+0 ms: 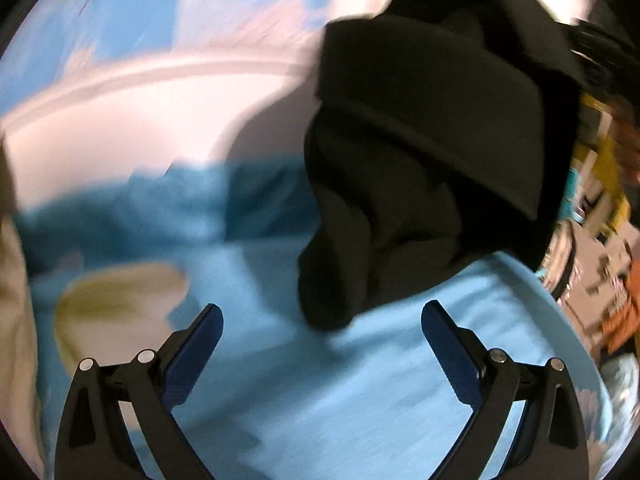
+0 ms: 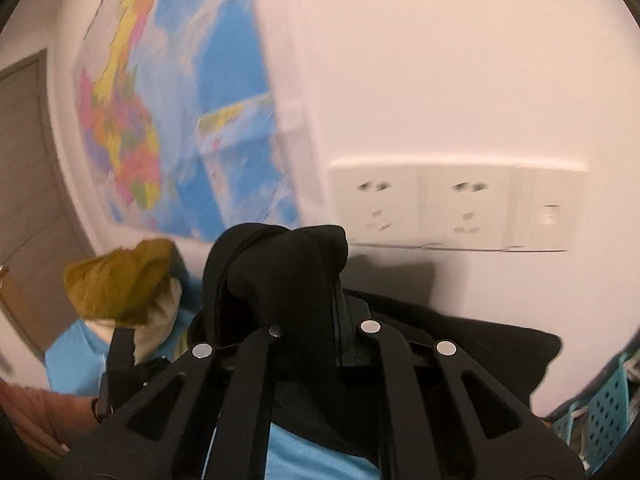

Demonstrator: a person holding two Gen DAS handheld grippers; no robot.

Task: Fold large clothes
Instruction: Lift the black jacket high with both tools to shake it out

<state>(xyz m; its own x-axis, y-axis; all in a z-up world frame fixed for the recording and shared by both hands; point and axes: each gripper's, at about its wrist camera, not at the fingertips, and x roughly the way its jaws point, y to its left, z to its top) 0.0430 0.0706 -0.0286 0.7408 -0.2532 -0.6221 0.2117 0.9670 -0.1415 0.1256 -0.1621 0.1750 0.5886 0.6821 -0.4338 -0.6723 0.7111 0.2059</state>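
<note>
The right hand-held gripper (image 2: pixel 304 320) was clamped on a bunched fold of the black garment (image 1: pixel 420 168), holding it up in the air above the light blue sheet (image 1: pixel 320 400) near the wall. The left hand-held gripper (image 1: pixel 322 322) stood spread wide and empty just below the hanging cloth. The garment looked soft, thick and limp, likely to sag and twist, so a loose hem or corner seemed the best place for the left one to take hold.

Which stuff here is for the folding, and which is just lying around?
For the folding:
- black garment
- right gripper, jaws shut on it
- left gripper, jaws open
- blue sheet

Just lying around:
- wall map
- wall sockets
- olive cloth
- blue basket
</note>
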